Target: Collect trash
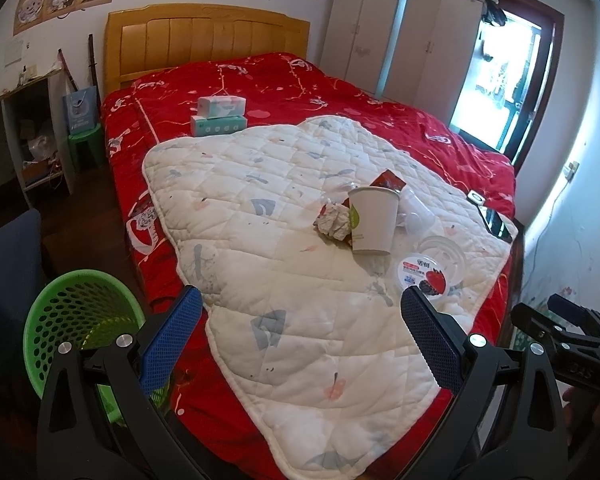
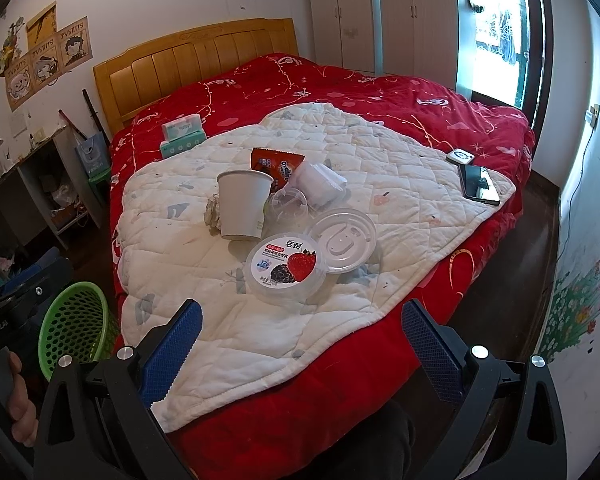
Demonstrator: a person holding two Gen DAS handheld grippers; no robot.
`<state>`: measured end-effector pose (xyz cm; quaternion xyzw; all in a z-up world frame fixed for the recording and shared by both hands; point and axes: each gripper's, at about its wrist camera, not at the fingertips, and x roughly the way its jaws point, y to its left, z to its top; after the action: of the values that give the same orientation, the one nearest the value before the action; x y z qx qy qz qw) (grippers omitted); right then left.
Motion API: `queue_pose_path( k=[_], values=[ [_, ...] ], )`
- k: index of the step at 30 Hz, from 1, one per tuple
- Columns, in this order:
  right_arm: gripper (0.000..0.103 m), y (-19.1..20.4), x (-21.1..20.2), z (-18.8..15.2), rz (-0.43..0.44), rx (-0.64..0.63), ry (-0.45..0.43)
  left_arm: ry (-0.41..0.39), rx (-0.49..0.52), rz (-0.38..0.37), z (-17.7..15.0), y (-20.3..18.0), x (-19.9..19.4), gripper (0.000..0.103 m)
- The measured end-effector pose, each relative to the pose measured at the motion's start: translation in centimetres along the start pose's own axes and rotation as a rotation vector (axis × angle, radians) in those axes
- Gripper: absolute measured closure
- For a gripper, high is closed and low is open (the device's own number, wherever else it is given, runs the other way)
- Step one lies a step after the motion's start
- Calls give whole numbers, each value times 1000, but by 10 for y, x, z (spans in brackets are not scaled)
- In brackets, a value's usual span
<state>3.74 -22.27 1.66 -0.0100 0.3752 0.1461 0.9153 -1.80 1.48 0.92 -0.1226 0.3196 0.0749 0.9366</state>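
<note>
Trash lies in a cluster on a white quilted pad [image 1: 284, 280] [image 2: 236, 320] on the red bed. A white paper cup [image 1: 372, 220] [image 2: 242, 204] stands upright beside a crumpled paper ball [image 1: 334, 220] [image 2: 213, 212]. Behind it are a red snack wrapper [image 1: 388, 180] [image 2: 278, 164] and clear plastic cups [image 1: 416, 216] [image 2: 320, 184]. A yogurt tub with a berry label [image 1: 428, 276] [image 2: 286, 268] sits nearest, a clear lid [image 1: 442, 254] [image 2: 342, 240] beside it. My left gripper [image 1: 300, 328] and right gripper [image 2: 300, 336] hover open over the pad's near edge, both empty. A green mesh bin [image 1: 80, 320] [image 2: 76, 328] stands on the floor at left.
Two tissue packs [image 1: 220, 116] [image 2: 182, 136] lie near the wooden headboard [image 1: 204, 36]. A phone [image 2: 478, 184] [image 1: 496, 220] and a small white device [image 2: 460, 156] rest at the pad's right corner. A shelf unit [image 1: 28, 132] stands at left, a wardrobe [image 2: 380, 12] at the back.
</note>
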Motion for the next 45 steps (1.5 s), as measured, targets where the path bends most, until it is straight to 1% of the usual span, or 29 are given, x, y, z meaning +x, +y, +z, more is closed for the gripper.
queue_pose_path(
  k=[26, 33, 45],
  values=[
    [6, 1, 4, 0, 8, 1, 10, 16, -28, 21, -1, 6, 6, 5],
    [6, 1, 13, 1, 11, -6, 20, 21, -29, 24, 2, 7, 10, 5],
    [6, -1, 31, 8, 21, -16, 40, 42, -26, 29, 14, 2, 29, 5]
  ],
)
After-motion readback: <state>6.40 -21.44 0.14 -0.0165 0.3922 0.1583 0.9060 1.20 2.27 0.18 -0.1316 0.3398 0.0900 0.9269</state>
